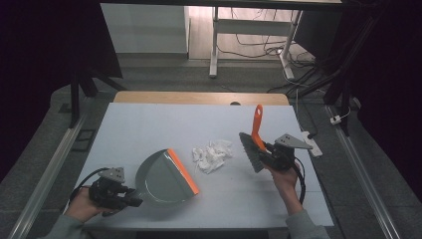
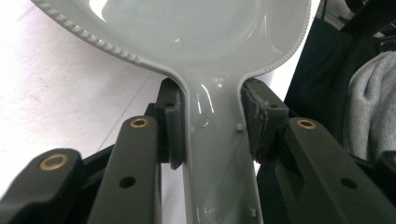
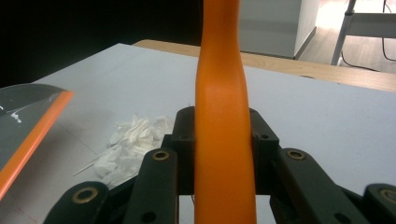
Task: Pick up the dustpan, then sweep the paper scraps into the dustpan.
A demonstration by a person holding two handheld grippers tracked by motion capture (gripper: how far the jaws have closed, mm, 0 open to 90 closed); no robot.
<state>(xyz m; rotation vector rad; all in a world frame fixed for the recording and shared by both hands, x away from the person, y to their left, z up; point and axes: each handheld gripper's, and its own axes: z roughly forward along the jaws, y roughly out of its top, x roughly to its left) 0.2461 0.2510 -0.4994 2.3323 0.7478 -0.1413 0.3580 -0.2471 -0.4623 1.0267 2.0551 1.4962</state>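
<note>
We had the left tool (image 1: 130, 200) clenched on the grey dustpan (image 1: 164, 177) handle, pan flat on the desk (image 1: 149, 124), orange lip facing the white paper scraps (image 1: 213, 155) just beside it. The right tool (image 1: 263, 149) gripped the orange brush (image 1: 254, 142) by its handle, bristles raised just to the right of the pile. Best, we judged, to drop the bristles behind the scraps and draw short strokes toward the lip — pan held down firmly. Room was plentiful beyond the pile; the desk's right edge sat near the right hand (image 1: 286, 181).
</note>
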